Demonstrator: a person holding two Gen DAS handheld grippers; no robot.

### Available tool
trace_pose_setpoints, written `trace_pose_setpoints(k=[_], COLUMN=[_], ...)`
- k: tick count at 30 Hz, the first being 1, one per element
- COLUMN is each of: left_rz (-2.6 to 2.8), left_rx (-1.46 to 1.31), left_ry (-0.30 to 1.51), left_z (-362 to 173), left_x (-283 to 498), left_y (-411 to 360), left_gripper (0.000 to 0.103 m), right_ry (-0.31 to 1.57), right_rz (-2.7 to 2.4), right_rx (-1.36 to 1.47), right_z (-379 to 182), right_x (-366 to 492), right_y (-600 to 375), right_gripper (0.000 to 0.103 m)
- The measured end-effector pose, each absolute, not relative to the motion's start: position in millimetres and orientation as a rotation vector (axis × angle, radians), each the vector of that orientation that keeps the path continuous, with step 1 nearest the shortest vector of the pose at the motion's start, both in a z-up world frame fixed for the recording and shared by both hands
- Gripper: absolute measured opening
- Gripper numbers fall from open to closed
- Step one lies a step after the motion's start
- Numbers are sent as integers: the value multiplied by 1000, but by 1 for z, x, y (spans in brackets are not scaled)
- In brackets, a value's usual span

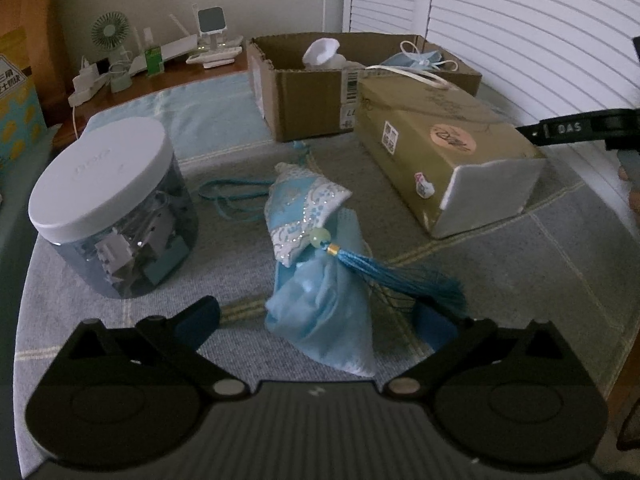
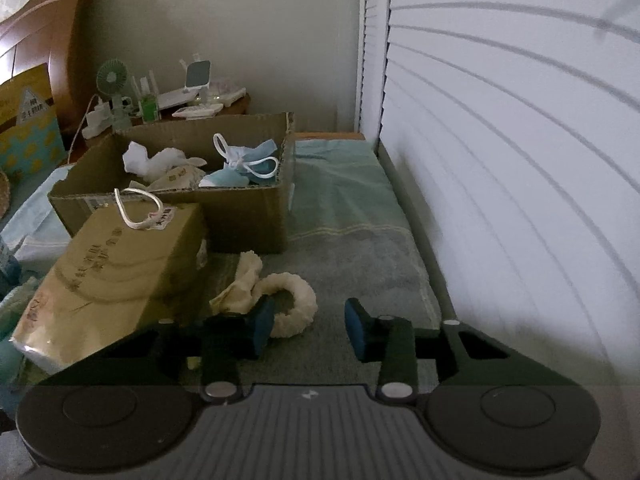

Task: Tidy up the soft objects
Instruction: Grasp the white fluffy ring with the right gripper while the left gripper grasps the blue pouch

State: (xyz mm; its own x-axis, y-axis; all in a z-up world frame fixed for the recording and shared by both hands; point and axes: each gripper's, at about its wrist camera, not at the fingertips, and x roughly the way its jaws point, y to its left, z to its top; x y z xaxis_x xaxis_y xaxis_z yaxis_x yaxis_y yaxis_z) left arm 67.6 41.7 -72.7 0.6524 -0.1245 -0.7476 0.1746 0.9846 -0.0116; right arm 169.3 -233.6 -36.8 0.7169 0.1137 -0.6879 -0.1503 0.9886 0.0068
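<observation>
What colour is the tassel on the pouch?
Teal blue tassel, clearest in the left wrist view.

This is a bedroom in a home. A carved wooden headboard (image 2: 48, 36) stands against the plain wall, and the work surface is covered with a striped blue-grey cloth (image 2: 340, 208), soft like bedding. Beside it a wooden bedside table (image 1: 160, 80) carries small household items: a green desk fan (image 1: 109, 36), a white power strip (image 1: 86, 90) with chargers, a small green bottle (image 1: 152, 58) and a phone stand (image 1: 210, 24). White louvred doors (image 2: 500, 140), like those of a wardrobe, fill the right side. An open cardboard box (image 2: 240, 216) holds used soft things.
</observation>
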Motion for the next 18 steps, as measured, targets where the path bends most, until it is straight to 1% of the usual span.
trace_pose_setpoints(k=[2,3,4,7,12,18], left_rz=[-168,-168,-168,-171,-174,-178], left_rx=[63,62,62,62,63,65], left_ry=[848,849,849,846,837,841], left_z=[-72,-72,-72,-73,-73,-73], left_x=[68,69,69,70,69,67], left_y=[41,41,41,41,41,41], left_gripper=[103,103,102,103,102,102], right_ry=[759,759,761,760,758,773], right_rz=[155,159,159,146,125,80], right_rx=[-56,-63,-69,-69,-55,-31], right_z=[-39,-41,-41,-42,-37,-28], right_x=[173,174,175,174,163,143], right_y=[-231,-229,-227,-226,-233,-248], right_gripper=[33,27,22,19,16,16])
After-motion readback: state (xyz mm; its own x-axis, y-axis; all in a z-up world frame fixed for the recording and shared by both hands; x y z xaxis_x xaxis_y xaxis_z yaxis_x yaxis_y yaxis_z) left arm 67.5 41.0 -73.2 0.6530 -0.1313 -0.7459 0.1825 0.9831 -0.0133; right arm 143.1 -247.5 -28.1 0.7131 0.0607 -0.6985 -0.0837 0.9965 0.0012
